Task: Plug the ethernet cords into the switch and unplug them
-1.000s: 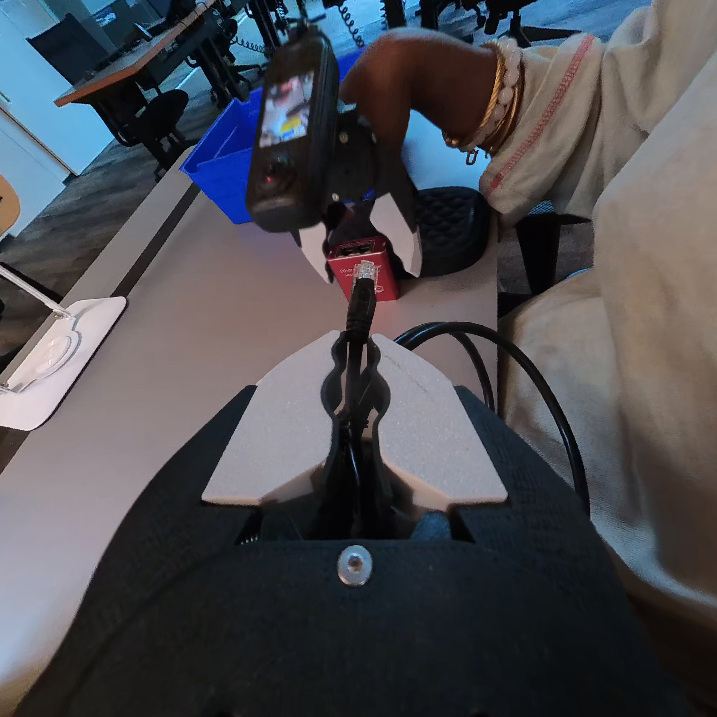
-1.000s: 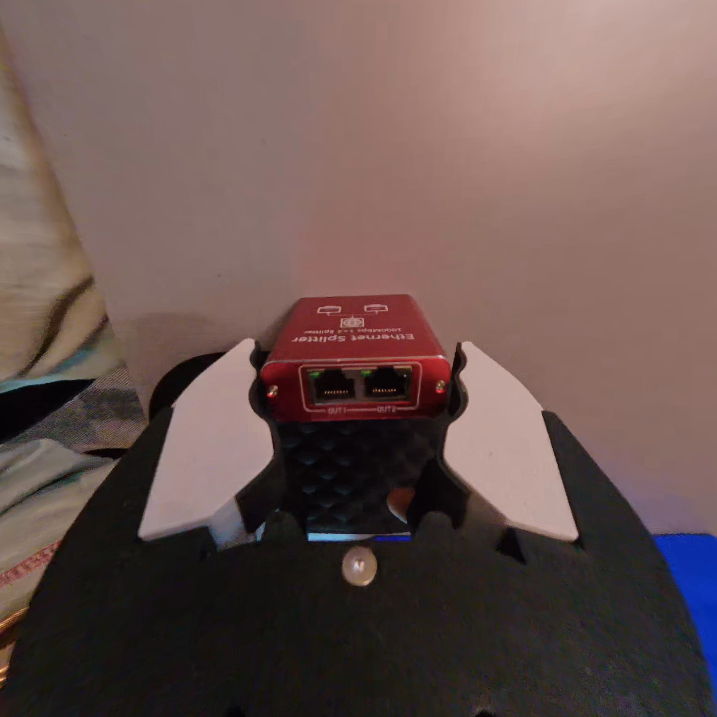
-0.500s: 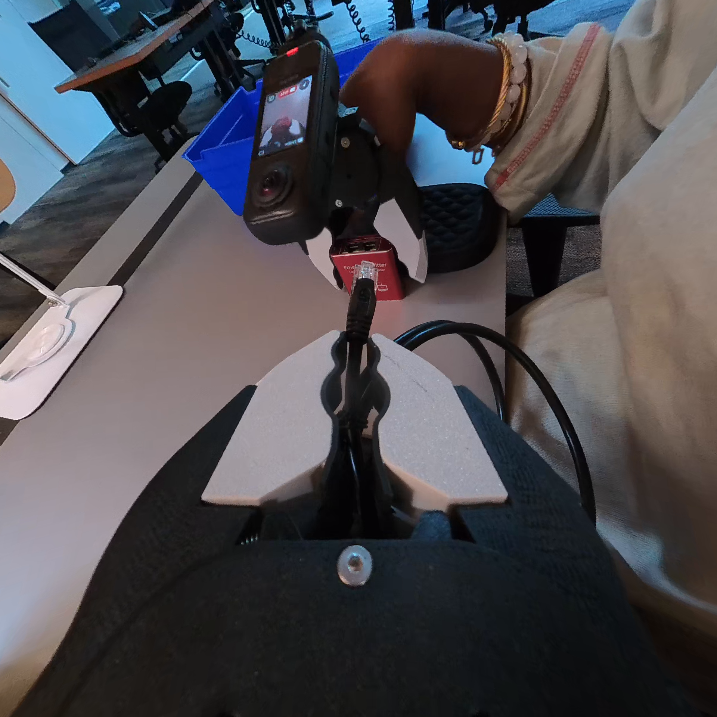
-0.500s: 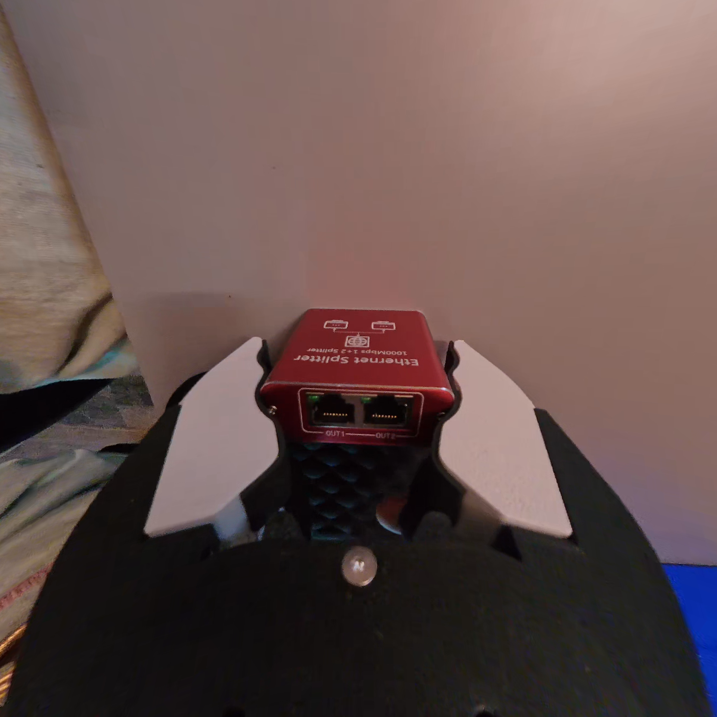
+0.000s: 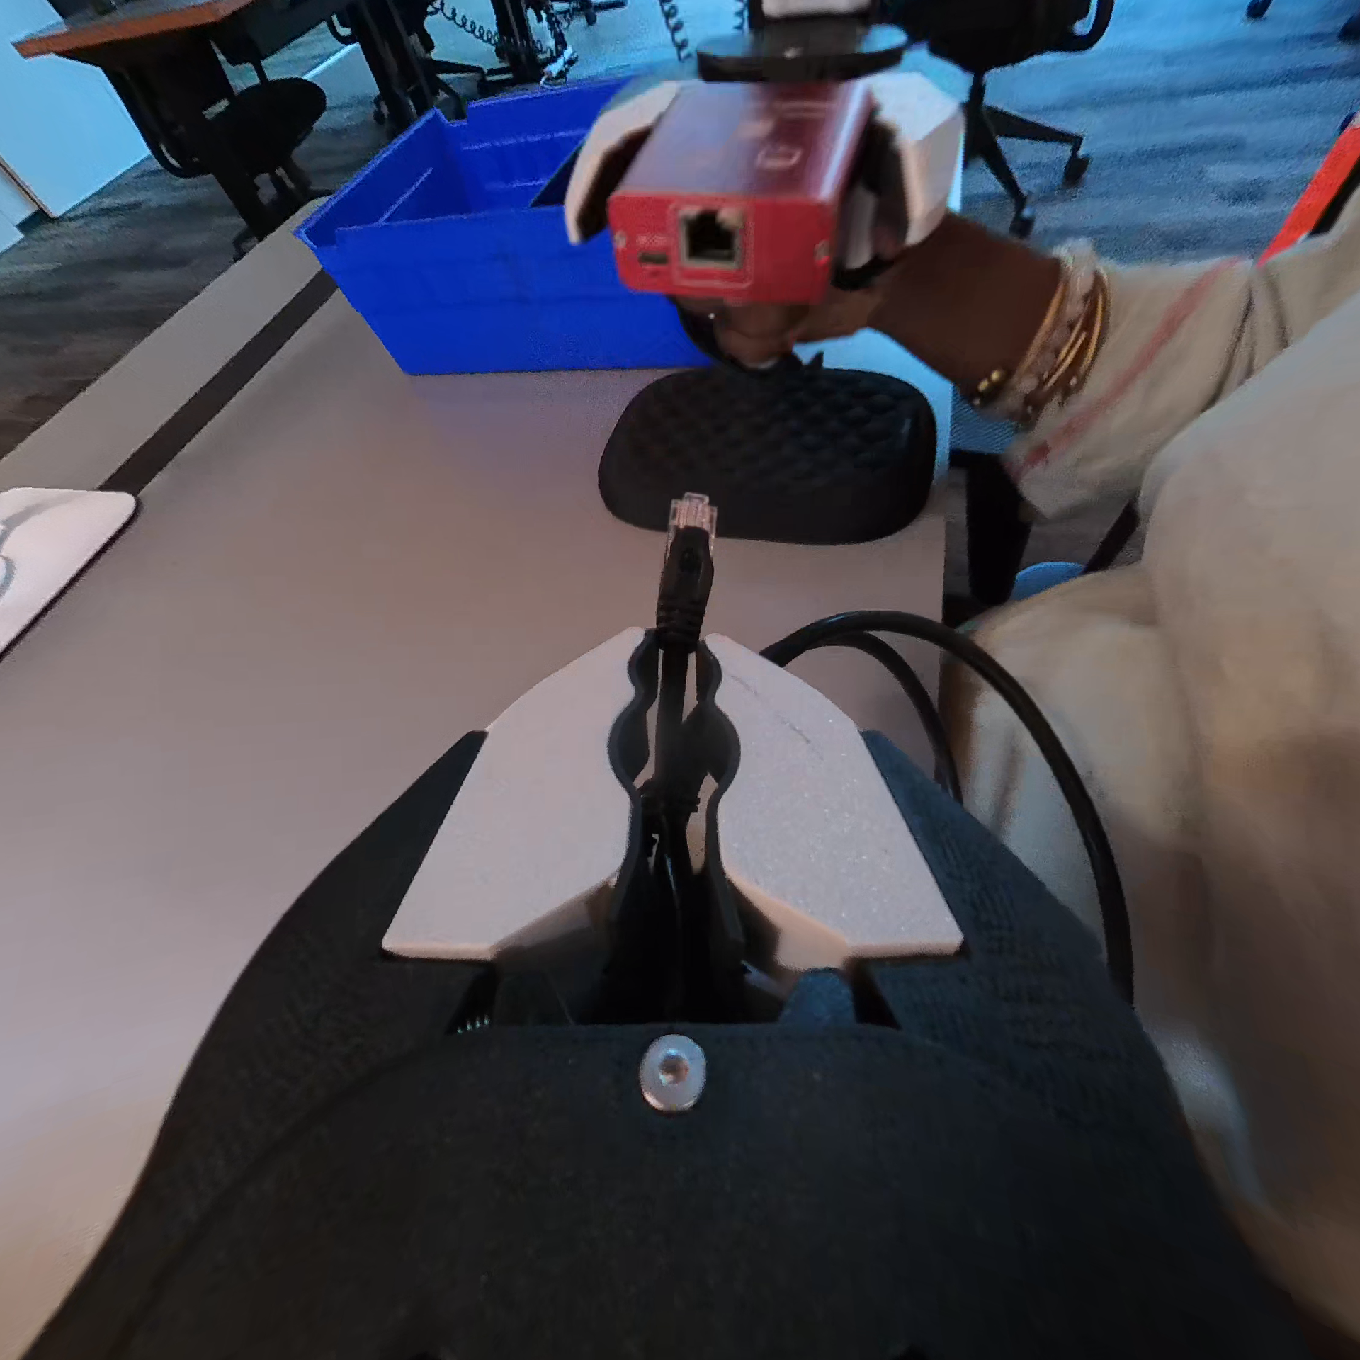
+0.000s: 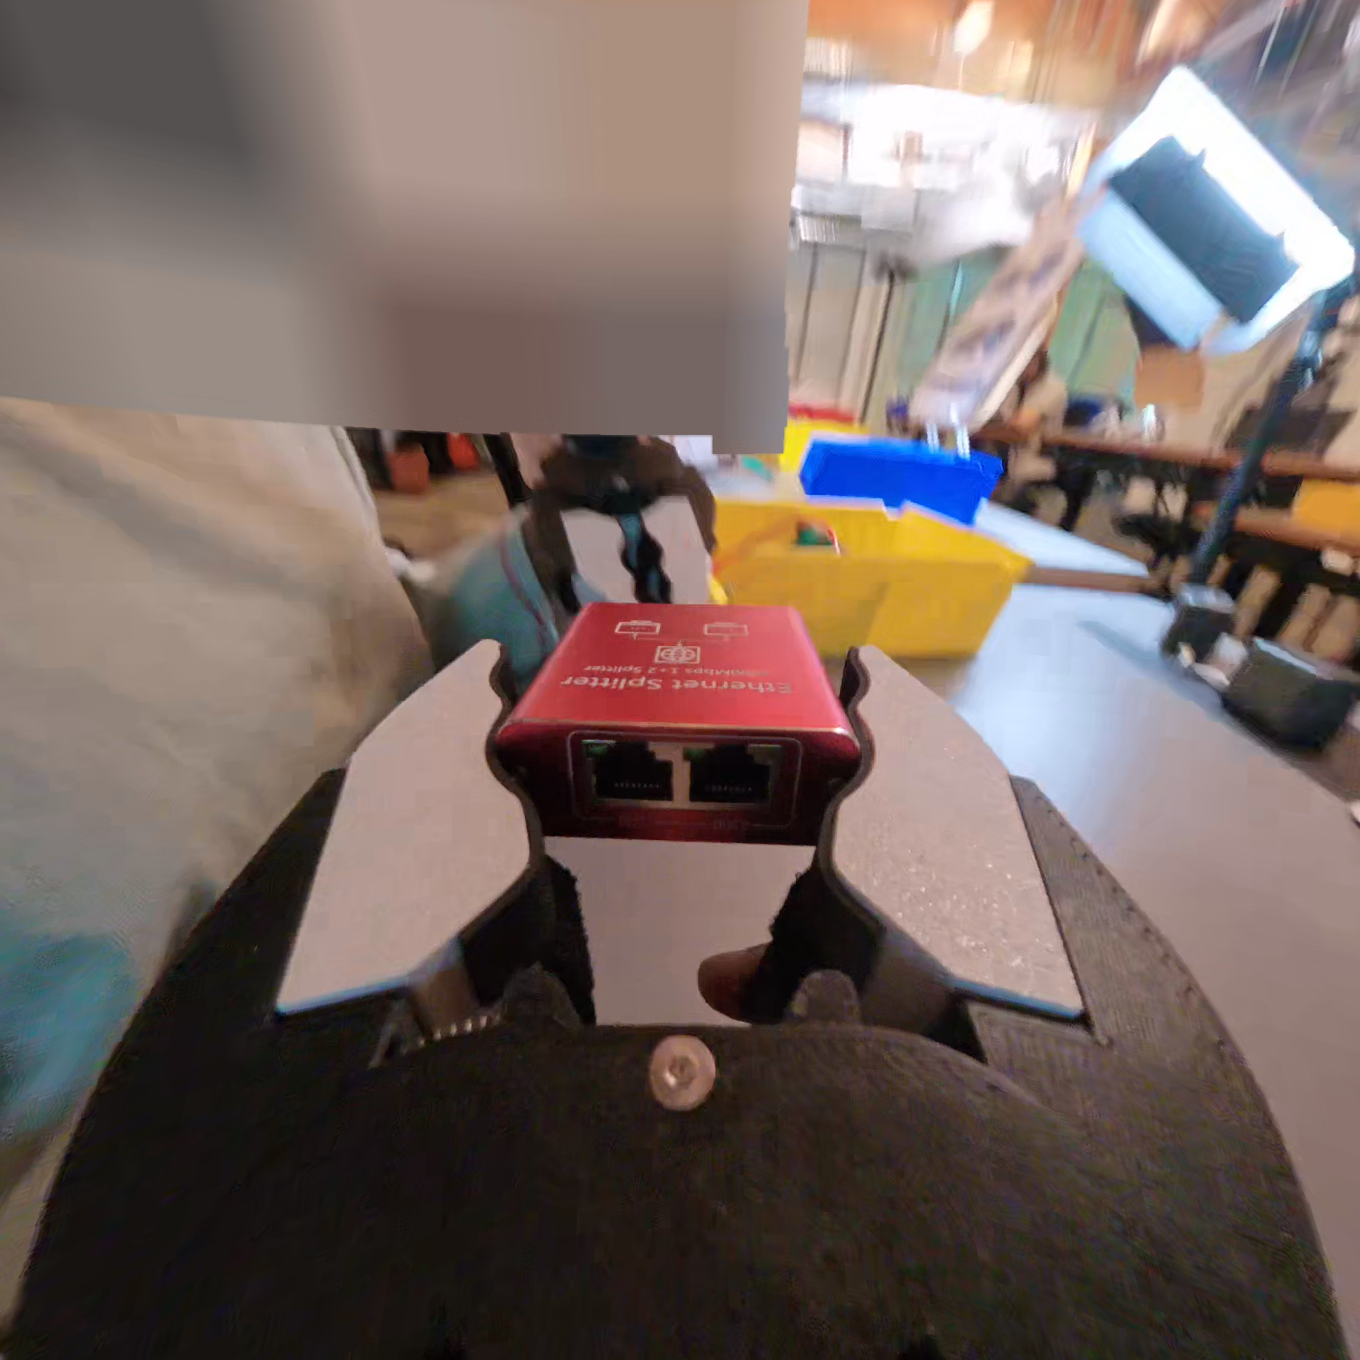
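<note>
My left gripper is shut on a black ethernet cord. Its clear plug sticks out ahead of the fingertips. The cord loops back to the right. My right gripper is shut on the red switch and holds it in the air. In the right wrist view the switch's two-port face looks at the camera. In the left wrist view the red switch hangs above and beyond the plug, its single-port face turned toward the plug, with the right gripper's fingers on both its sides.
A blue bin stands at the far side of the grey table. A black quilted pad lies under the lifted switch. A white flat base lies at the left edge. Yellow bins show behind the left gripper.
My right gripper has lifted the red switch off the table and turned it, so its single-port face now points at the plug. My left gripper holds the cord as before.
</note>
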Demonstrator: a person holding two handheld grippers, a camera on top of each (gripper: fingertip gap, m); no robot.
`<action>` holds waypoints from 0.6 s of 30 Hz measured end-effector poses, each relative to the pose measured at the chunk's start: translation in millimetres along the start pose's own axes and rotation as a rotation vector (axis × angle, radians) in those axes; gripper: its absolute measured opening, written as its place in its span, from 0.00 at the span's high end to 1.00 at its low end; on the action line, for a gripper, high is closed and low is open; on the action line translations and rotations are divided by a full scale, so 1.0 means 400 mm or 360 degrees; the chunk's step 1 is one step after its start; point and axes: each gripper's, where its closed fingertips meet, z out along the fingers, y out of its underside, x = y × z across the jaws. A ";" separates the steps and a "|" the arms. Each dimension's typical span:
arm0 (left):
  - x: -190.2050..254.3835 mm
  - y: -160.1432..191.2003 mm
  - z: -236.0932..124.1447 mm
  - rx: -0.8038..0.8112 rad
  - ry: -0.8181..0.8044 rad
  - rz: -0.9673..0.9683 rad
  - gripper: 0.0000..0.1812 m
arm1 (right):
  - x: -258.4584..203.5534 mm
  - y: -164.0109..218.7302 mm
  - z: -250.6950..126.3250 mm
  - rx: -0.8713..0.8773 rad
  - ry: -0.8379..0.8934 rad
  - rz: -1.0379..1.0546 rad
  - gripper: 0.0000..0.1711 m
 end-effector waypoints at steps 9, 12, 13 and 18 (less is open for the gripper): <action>0.027 -0.037 0.013 -0.0030 0.0012 -0.0026 0.95 | -0.037 0.026 0.049 0.0034 -0.0114 -0.0006 0.50; 0.036 -0.041 0.013 -0.0017 0.0037 -0.0024 0.95 | -0.040 0.041 0.063 0.0010 -0.0123 -0.0005 0.50; 0.036 -0.039 0.014 -0.0023 0.0037 -0.0022 0.95 | -0.042 0.044 0.067 0.0007 -0.0134 -0.0002 0.50; 0.038 -0.033 0.018 -0.0057 0.0046 -0.0026 0.95 | -0.052 0.045 0.080 0.0041 -0.0178 -0.0016 0.50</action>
